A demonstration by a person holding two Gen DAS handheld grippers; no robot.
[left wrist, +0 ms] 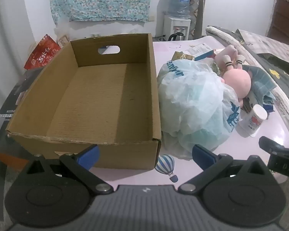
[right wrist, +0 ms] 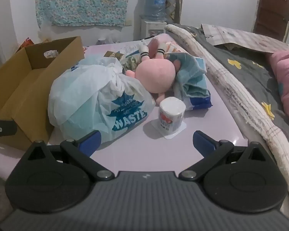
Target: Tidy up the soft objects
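Here, the pink plush doll (right wrist: 156, 75) lies on the pink counter (right wrist: 144, 150), touching a puffy white plastic bag (right wrist: 90, 100) and a blue towel (right wrist: 190, 73). A white cup (right wrist: 171, 115) stands just beside them. The brown cardboard box (left wrist: 98, 96) has nothing inside. My left gripper (left wrist: 145, 154) and my right gripper (right wrist: 146, 142) are both wide open, holding nothing.

The left wrist view looks down from the table's (left wrist: 125, 177) near edge into the cardboard box (left wrist: 98, 100). The right wrist view faces the table's right side. Both catch the plastic bag (right wrist: 90, 100) and pink plush doll (right wrist: 156, 77) close up.
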